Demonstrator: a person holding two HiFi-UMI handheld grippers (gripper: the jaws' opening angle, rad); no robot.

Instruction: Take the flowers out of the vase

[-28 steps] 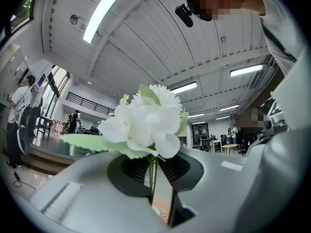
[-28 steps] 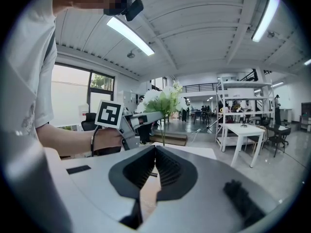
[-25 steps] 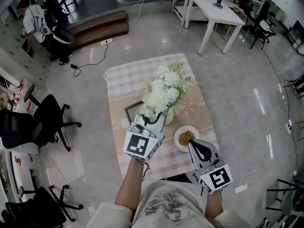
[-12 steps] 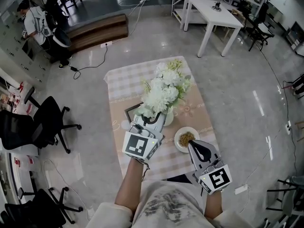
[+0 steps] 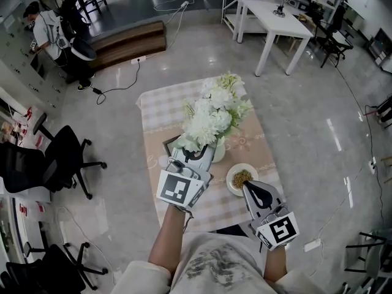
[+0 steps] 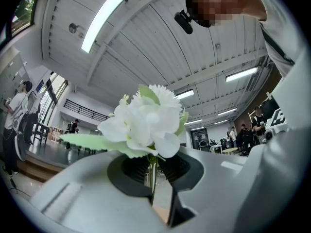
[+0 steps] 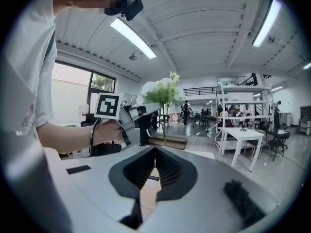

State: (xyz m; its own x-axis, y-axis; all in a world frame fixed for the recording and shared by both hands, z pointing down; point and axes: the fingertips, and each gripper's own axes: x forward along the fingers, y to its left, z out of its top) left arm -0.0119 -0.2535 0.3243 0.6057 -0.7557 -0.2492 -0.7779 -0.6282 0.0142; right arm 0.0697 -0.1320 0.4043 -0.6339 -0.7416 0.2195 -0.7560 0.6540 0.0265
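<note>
A bunch of white flowers stands in a pale vase on the checked tablecloth. My left gripper is just left of the vase, below the blooms. In the left gripper view, one white flower rises above the jaws, and its thin green stem is pinched between them. The right gripper view shows that flower and stem in the left gripper. My right gripper hovers by the table's near right corner, shut and empty.
A white bowl of brownish bits sits right of the vase, just ahead of the right gripper. A dark square frame lies left of the vase. Office chairs stand at left, a white table beyond.
My left gripper has risen slightly with the flower stem still pinched in it. The right gripper has stayed where it was.
</note>
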